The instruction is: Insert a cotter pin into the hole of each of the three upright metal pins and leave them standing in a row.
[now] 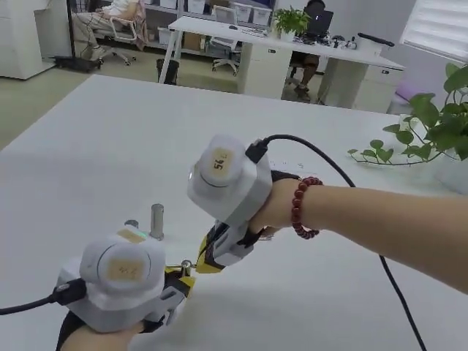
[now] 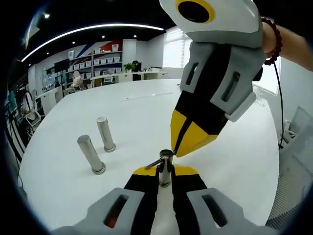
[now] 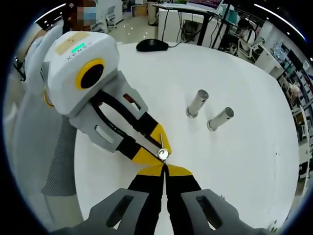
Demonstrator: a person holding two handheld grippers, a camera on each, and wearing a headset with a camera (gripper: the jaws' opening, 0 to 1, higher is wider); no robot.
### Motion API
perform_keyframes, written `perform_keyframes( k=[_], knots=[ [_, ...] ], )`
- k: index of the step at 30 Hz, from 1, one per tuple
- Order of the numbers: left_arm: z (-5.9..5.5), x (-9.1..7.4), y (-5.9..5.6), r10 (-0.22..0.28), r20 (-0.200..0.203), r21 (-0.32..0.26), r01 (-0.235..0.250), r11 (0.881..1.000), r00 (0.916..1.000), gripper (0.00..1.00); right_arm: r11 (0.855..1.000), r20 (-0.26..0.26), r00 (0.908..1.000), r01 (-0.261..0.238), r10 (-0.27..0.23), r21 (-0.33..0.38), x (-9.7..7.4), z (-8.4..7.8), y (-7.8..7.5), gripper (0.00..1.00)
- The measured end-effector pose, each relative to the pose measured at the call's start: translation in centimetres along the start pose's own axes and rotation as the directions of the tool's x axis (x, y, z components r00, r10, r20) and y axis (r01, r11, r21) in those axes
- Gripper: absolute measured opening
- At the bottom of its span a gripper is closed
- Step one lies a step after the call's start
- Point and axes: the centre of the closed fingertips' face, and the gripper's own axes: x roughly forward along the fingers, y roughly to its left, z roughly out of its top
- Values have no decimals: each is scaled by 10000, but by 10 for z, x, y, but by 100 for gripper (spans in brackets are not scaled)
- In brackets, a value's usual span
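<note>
Left gripper view: the left gripper clamps one upright metal pin between its jaws (yellow tips against its sides). A cotter pin juts from the pin's head toward nine o'clock. The right gripper, jaws pressed together, meets that head from one o'clock; whether it pinches the cotter pin cannot be told. At ten o'clock, a nearer free pin and a farther free pin stand on the white table.

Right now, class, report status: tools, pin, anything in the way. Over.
Left tool shut on pin, upright. Right tool shut on cotter at pin's head. Two other pins standing aside, out of the way.
</note>
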Motion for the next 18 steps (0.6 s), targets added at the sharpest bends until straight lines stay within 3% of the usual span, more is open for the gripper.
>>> perform_keyframes(
  k=[4, 13, 18],
  knots=[
    [-2, 0, -1, -66, -127, -21, 66, 10000, 9999, 8, 9999, 65, 10000, -27, 26, 96, 1, 0, 0, 3],
    [-8, -2, 1, -154, -474, 195, 163, 9997, 9988, 21, 9995, 130, 9999, -76, 72, 313, 2, 1, 0, 10],
    [-10, -9, 4, -311, -523, 399, 332, 9987, 9982, 27, 9976, 456, 9989, -172, 142, 669, -3, 6, -1, 13]
  ],
)
